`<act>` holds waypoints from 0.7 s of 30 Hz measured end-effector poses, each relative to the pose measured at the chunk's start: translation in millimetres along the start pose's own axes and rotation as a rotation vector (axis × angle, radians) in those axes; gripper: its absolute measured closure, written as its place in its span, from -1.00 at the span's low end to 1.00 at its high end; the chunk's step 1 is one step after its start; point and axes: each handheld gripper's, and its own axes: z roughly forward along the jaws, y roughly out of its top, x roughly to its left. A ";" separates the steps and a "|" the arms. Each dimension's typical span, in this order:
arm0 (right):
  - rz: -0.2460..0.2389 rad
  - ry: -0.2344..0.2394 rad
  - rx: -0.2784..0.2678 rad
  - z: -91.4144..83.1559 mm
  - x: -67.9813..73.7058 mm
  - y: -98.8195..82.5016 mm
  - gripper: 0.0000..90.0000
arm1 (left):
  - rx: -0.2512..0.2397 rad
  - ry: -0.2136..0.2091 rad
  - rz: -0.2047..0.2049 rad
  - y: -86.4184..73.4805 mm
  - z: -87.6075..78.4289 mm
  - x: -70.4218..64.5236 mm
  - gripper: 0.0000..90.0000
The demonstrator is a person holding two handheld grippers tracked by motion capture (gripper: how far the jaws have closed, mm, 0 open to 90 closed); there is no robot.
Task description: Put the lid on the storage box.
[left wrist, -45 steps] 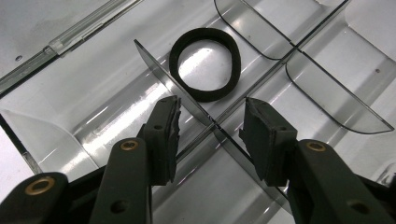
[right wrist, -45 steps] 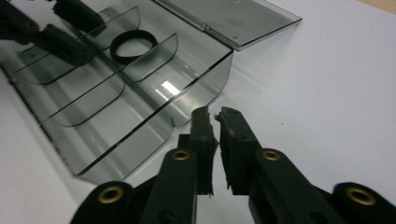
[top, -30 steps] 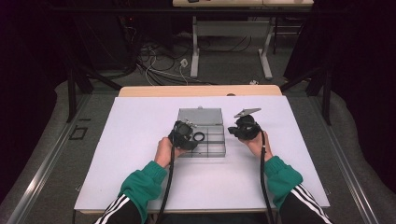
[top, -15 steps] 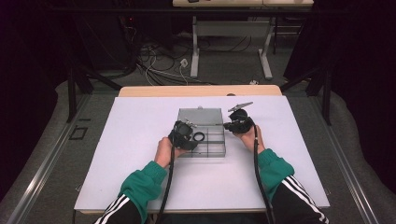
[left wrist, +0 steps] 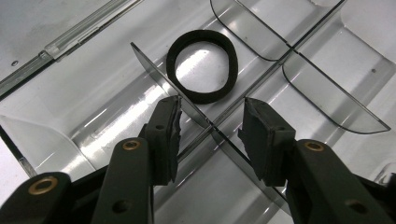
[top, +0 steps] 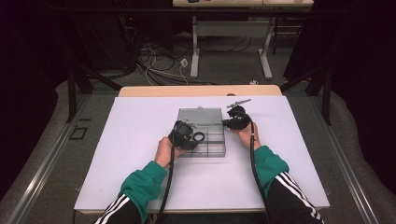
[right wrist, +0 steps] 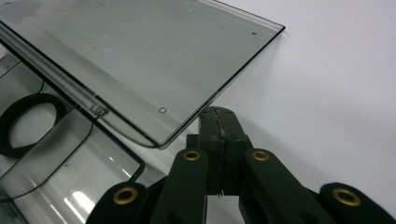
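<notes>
Box (top: 201, 133) of clear plastic sat near the middle of the white table (top: 130, 154), its lid (top: 201, 115) swung open and lying flat on the far side. Thin clear dividers (left wrist: 322, 84) split the box into compartments. Black ring (top: 199, 137) lay flat on the floor of one compartment, towards the box's left half; in the left gripper view the ring (left wrist: 202, 66) lay just beyond a divider, apart from the pads.

Left gripper (left wrist: 210, 135) hung over the near-left part of the box, tilted down into it. Jaws stood partly open and straddled a divider where it crossed another, one pad on each side. Whether the pads (left wrist: 164, 135) touched the divider could not be told; nothing was clamped. In the high view the left gripper (top: 183, 135) sat at the box's left edge, just beside the ring, with the left hand (top: 164, 150) behind it on the near side.

Right gripper (right wrist: 219, 122) was at the lid's right edge, jaws closed flat against each other with nothing between them. Its tip sat just at, and slightly under, the lid (right wrist: 140, 60) near a corner; contact could not be told for certain. Past the hinge the ring (right wrist: 25, 123) showed inside the box. In the high view the right gripper (top: 236, 119) was just right of the box, level with the hinge, the right hand (top: 246, 135) behind it.

Green sleeves (top: 144, 184) with black and white striped cuffs came in from the near edge of the table.
</notes>
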 end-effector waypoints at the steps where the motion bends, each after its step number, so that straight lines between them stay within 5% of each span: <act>1: 0.008 0.008 -0.003 0.6 0.0 0.3 1.00 | 0.000 0.001 0.000 0.0 0.0 0.0 0.27; 21: -0.037 -0.042 -0.147 -6.6 2.6 6.4 1.00 | 0.002 0.003 0.002 0.1 0.1 -0.4 0.27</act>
